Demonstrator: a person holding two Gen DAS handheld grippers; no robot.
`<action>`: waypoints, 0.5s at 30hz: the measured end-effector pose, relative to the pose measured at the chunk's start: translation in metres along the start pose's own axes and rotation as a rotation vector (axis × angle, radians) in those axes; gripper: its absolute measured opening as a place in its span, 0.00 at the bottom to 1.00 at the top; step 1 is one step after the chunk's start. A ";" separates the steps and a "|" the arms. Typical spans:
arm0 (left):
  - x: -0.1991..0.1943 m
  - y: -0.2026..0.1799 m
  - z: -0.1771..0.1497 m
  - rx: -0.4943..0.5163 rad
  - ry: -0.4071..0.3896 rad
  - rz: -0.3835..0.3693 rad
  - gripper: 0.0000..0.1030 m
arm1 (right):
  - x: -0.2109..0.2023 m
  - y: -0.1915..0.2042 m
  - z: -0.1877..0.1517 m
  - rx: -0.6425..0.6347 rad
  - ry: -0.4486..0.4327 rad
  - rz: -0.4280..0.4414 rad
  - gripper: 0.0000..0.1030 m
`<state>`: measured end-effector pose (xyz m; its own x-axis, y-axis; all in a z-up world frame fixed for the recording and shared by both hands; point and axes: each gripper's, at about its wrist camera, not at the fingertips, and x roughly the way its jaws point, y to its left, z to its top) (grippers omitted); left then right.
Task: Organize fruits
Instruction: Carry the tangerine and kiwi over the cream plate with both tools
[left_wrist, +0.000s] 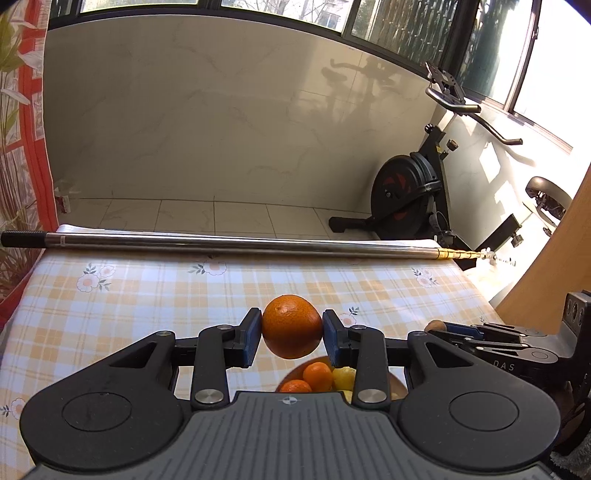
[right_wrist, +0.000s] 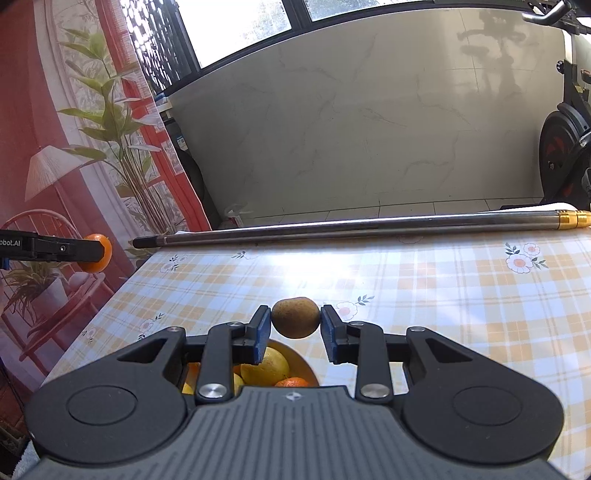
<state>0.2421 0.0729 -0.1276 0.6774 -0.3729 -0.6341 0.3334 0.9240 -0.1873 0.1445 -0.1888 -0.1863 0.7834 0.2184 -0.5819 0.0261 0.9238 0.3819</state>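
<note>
On the left, the left gripper (left_wrist: 291, 334) is clamped on an orange (left_wrist: 291, 326), its blue pads (left_wrist: 254, 334) pressing the fruit from both sides. The orange hangs in the air above a table (left_wrist: 110, 295) covered in a yellow checked cloth with small flowers. Just below the orange, partly hidden by the gripper, a bowl (left_wrist: 397, 386) holds smaller oranges and a lemon (left_wrist: 343, 376). A long metal pole (left_wrist: 240, 243) lies across the far edge of the table. Further right, beyond the table, an exercise bike (left_wrist: 410, 199) stands on the tiled floor.

To the right, the right gripper (right_wrist: 295, 325) is closed on a brown kiwi (right_wrist: 295, 317), also held clear of the cloth. The bowl sits under it, with lemons and an orange visible. At the far left of this view, the left gripper appears side-on with its orange.
</note>
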 end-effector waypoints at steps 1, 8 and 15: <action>-0.003 0.000 -0.004 0.002 0.006 -0.010 0.37 | 0.000 0.003 -0.002 -0.007 0.009 0.004 0.31; 0.022 -0.006 -0.032 0.030 0.075 -0.054 0.37 | 0.015 0.019 -0.023 -0.073 0.110 0.007 0.31; 0.069 0.000 -0.066 0.017 0.157 -0.036 0.37 | 0.037 0.025 -0.043 -0.100 0.197 0.015 0.31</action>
<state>0.2462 0.0526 -0.2208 0.5545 -0.3865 -0.7370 0.3671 0.9084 -0.2002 0.1478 -0.1445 -0.2289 0.6463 0.2808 -0.7095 -0.0539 0.9443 0.3247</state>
